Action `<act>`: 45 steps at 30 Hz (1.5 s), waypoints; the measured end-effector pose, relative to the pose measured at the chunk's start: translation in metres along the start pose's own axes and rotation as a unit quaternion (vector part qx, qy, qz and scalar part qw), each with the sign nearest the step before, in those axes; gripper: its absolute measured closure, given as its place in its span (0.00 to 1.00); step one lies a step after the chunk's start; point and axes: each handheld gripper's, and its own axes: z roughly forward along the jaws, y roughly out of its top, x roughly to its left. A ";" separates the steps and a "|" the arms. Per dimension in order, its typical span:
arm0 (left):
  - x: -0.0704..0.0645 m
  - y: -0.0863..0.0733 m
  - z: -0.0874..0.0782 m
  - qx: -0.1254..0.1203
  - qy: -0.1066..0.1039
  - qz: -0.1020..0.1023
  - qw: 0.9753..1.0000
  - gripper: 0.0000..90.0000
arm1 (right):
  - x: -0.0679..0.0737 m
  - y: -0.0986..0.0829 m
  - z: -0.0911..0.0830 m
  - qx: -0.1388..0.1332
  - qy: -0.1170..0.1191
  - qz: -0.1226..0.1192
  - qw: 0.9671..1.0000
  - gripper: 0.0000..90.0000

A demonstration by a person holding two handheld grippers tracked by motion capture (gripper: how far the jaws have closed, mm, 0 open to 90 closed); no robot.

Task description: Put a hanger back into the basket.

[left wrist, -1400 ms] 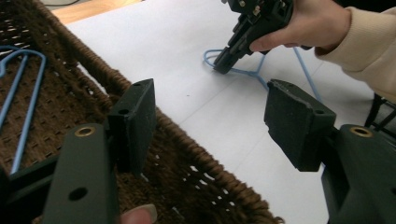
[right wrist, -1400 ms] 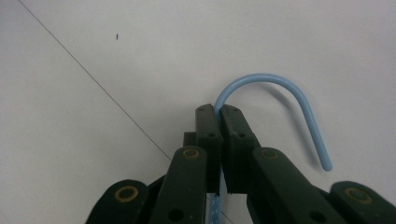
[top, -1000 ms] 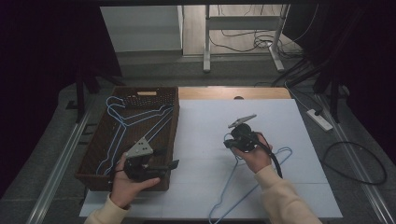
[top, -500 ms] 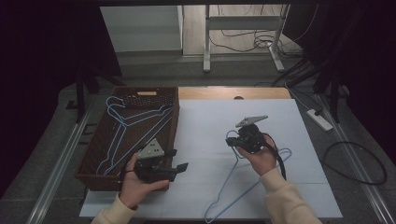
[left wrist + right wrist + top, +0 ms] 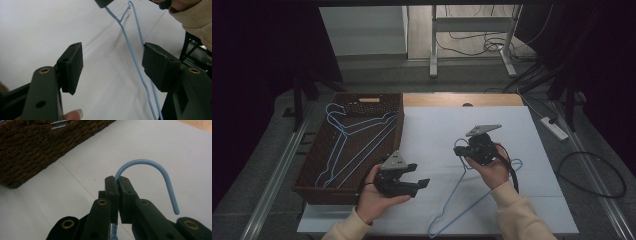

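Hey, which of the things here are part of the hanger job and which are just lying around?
Part of the job:
- blue hanger, its neck clamped in the right gripper
- left gripper, open beside the hanger's wire
- wicker basket holding more blue hangers

Just lying about:
- power strip on the floor
- floor cables
- metal stand behind the table

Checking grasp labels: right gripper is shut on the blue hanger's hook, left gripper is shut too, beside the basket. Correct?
Not quite. The left gripper is open: the left gripper view shows its jaws wide apart, nothing between them. The right gripper is shut on the blue hanger at its hook, and the basket is beside the left gripper.
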 end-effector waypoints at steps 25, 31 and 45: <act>-0.022 0.002 0.096 0.091 -0.032 -0.004 0.995 0.39 | 0.003 0.000 0.000 -0.009 0.002 -0.001 1.000 0.97; -0.019 -0.001 0.111 0.098 -0.030 -0.011 0.995 0.44 | 0.005 0.000 -0.002 -0.014 0.005 -0.001 1.000 0.97; -0.018 0.000 0.110 0.107 -0.070 -0.043 0.991 0.94 | 0.004 -0.001 -0.016 -0.041 0.009 0.005 0.999 0.96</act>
